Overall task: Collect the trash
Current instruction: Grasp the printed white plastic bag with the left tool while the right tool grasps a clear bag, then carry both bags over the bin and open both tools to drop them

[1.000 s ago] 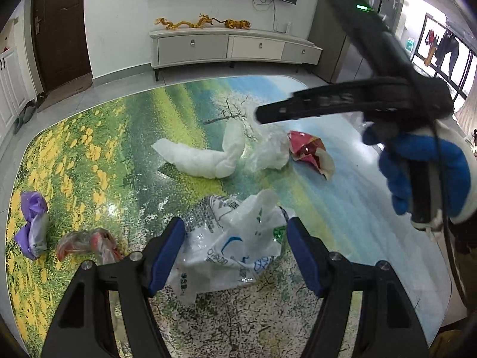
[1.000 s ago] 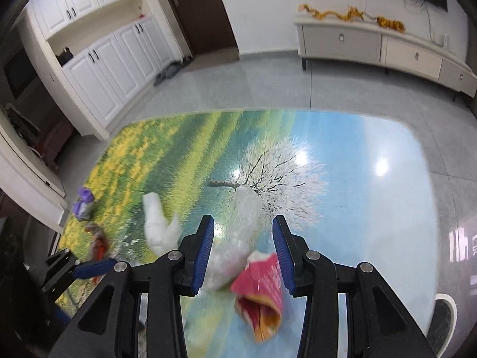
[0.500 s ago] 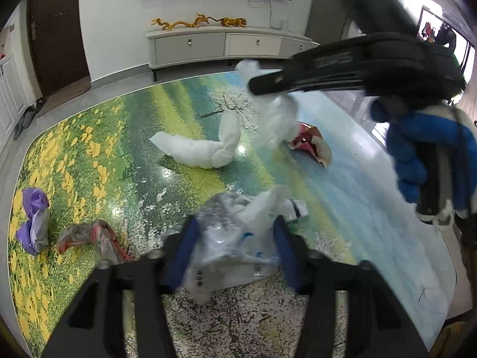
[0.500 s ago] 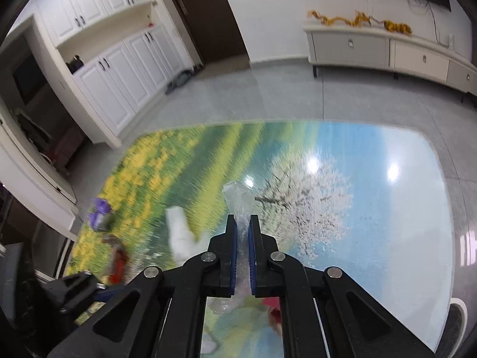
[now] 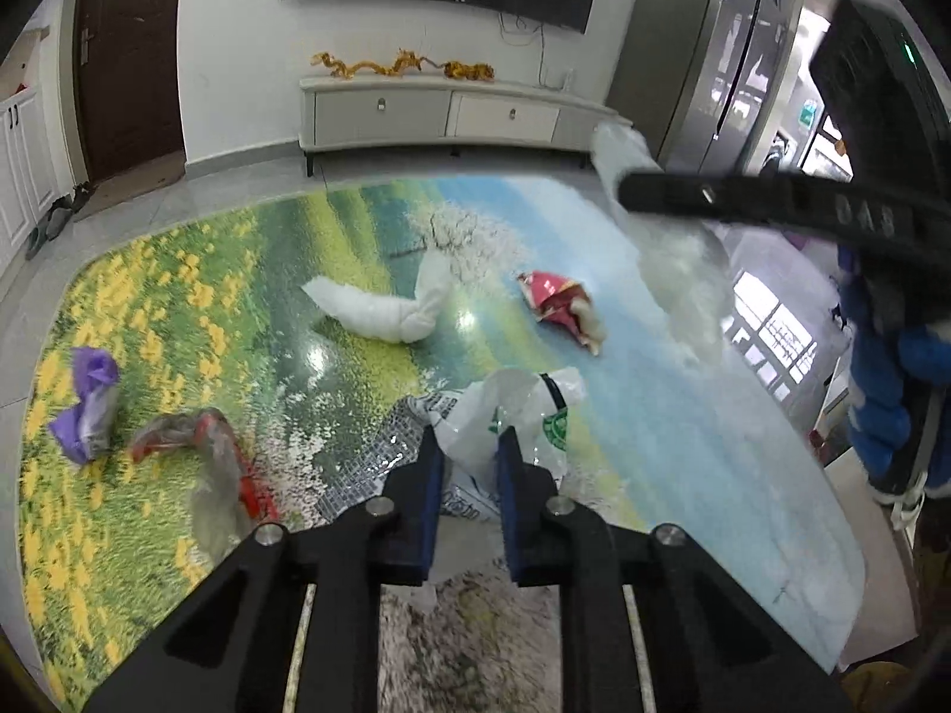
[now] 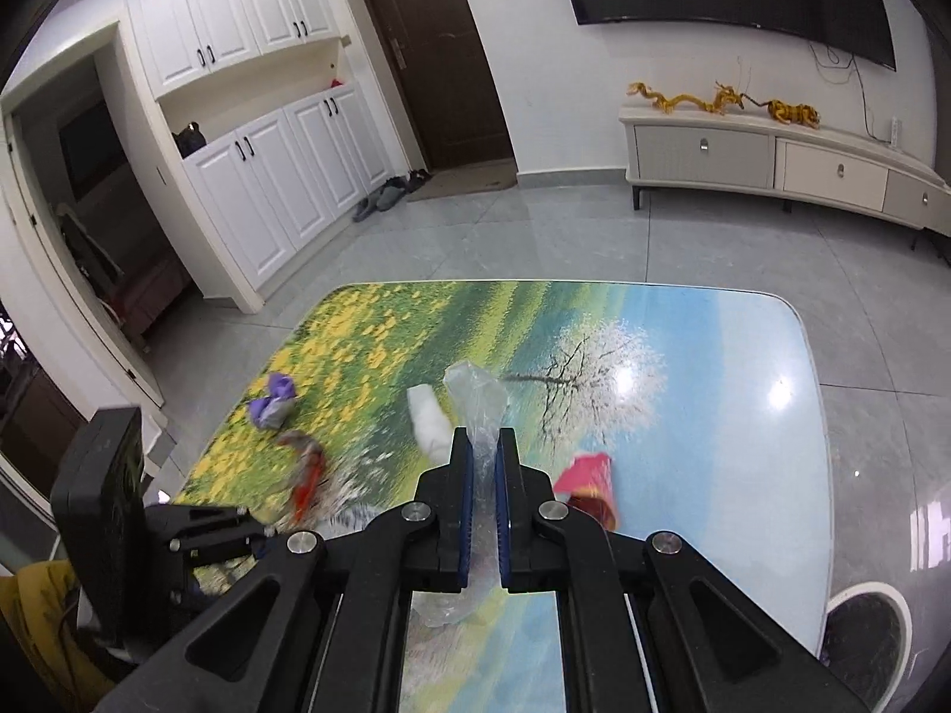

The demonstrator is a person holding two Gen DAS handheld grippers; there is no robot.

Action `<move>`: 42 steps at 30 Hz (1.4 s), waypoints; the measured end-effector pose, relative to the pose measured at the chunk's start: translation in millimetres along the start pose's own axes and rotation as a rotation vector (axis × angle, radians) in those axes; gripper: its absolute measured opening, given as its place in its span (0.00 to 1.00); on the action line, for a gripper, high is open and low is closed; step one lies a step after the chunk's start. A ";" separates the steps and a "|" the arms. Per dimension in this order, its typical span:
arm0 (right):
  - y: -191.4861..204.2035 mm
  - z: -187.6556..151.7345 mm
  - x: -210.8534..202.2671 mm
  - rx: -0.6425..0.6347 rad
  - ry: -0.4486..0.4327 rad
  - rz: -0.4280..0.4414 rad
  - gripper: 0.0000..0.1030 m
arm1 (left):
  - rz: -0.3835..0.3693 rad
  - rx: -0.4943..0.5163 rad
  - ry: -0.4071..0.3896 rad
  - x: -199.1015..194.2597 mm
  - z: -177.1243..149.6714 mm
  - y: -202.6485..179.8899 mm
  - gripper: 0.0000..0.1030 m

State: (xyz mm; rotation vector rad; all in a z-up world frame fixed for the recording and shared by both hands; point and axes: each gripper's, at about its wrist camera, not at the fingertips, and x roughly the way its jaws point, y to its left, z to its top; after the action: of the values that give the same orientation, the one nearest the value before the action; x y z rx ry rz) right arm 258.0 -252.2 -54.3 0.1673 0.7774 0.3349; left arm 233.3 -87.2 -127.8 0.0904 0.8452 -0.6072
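My left gripper (image 5: 469,445) is closing its jaws, and its pads pinch a white printed plastic bag (image 5: 523,392) at the near side of the picture-topped table (image 5: 683,475). Above the table, my right gripper (image 6: 482,445) is shut on a clear plastic bag (image 6: 475,398) that hangs lifted; the left wrist view shows that gripper (image 5: 630,190) with the bag (image 5: 683,273) dangling. Left on the table are a white crumpled wad (image 5: 380,312), a red wrapper (image 5: 559,303), a purple bag (image 5: 89,410) and a clear-and-red wrapper (image 5: 196,434).
A blue-gloved hand (image 5: 885,404) holds the right gripper. On the floor beside the table's right edge sits a round white-rimmed container (image 6: 868,612). A low TV cabinet (image 5: 440,113) stands against the far wall, with grey tiled floor around the table.
Both grippers went from open to closed. The left closed on the white printed bag and rose a little. The right closed on the clear bag and lifted it up off the table.
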 end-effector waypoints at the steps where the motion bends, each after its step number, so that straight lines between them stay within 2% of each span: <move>1: 0.5 -3.4 -8.2 0.000 -0.009 0.003 0.06 | 0.002 0.003 -0.016 -10.0 0.6 -2.3 0.15; 9: -7.5 -28.1 -84.1 0.023 -0.113 0.010 0.06 | -0.011 0.014 -0.094 -60.3 15.8 -26.7 0.15; 13: -31.7 -48.4 -120.0 0.059 -0.163 -0.021 0.06 | -0.038 0.054 -0.107 -73.7 28.3 -64.2 0.15; 17: -73.2 -74.7 -153.1 0.119 -0.197 -0.084 0.06 | -0.077 0.107 -0.090 -66.9 43.1 -111.4 0.15; 21: -126.5 -104.0 -185.8 0.201 -0.219 -0.185 0.06 | -0.127 0.162 -0.047 -41.5 60.4 -166.2 0.15; 28: -214.0 -149.7 -212.0 0.342 -0.199 -0.346 0.07 | -0.202 0.251 0.063 39.4 85.3 -274.6 0.16; 31: -245.8 -163.0 -209.7 0.398 -0.184 -0.384 0.08 | -0.230 0.247 0.102 74.8 93.4 -308.2 0.17; 36: -287.1 -174.2 -190.1 0.462 -0.147 -0.405 0.11 | -0.278 0.191 0.162 129.8 102.8 -338.4 0.19; 38: -301.0 -178.5 -180.2 0.484 -0.129 -0.409 0.11 | -0.303 0.166 0.188 145.7 104.3 -343.7 0.27; 40: -311.3 -179.6 -166.1 0.493 -0.107 -0.415 0.36 | -0.309 0.159 0.187 156.8 106.6 -346.8 0.53; 42: -317.6 -185.2 -157.3 0.496 -0.088 -0.425 0.44 | -0.317 0.148 0.180 160.4 106.8 -345.7 0.56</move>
State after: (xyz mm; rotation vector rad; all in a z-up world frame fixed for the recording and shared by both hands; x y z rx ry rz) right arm 96.3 -600.2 -166.6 0.4699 0.7763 -0.2728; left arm 200.7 -481.6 -117.4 0.1485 0.9974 -0.9702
